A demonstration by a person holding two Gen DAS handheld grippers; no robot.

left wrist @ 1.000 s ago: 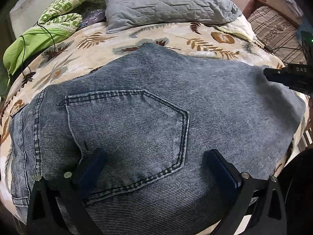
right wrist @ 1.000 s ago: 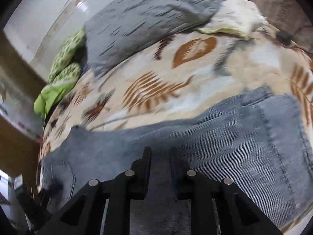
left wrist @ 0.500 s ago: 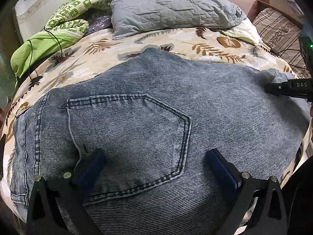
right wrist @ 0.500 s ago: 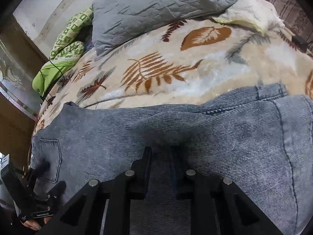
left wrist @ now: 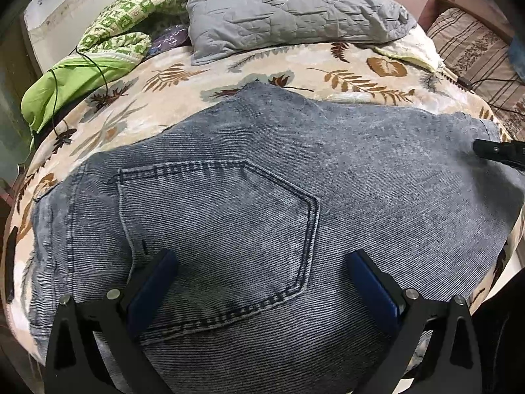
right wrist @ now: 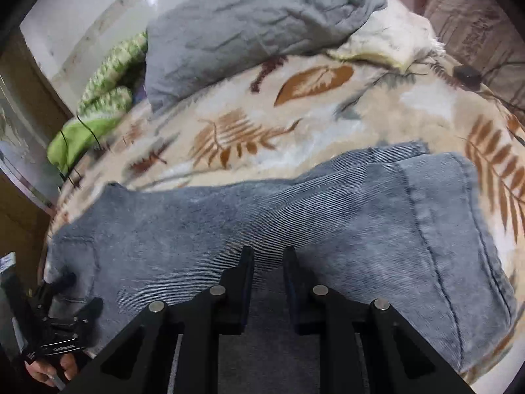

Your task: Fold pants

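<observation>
jeans: faded blue-grey denim jeans (left wrist: 262,170) lying flat across the leaf-print blanket (left wrist: 137,105), seat side up, stretched along the near edge of the bed. That's my landmark for everything else.
back pocket: the stitched pocket (left wrist: 216,229) faces up on the jeans' waist end, right in front of my left claw.
hem end: in the right wrist view the leg cuffs (right wrist: 443,190) sit at the far right of the jeans, one edge peeking out behind the other.
left claw: my left gripper (left wrist: 262,272) hangs over the lower edge of the pocket, blue pads spread wide apart, nothing pinched between them as far as I can see.
right claw: my right gripper (right wrist: 267,262) is over the leg part of the jeans, fingers drawn in close with just a narrow gap. Denim shows through the gap, but honestly I can't tell if it's actually pinching any fabric.
pillow: grey quilted pillow (left wrist: 288,3) well behind the jeans, at the head of the bed.
green bedding: a bunched green patterned cover (left wrist: 108,42) behind and left of the jeans, beside the pillow.
hand: a bit of the hand (right wrist: 49,369) holding the left gripper shows at the jeans' waist end.
</observation>
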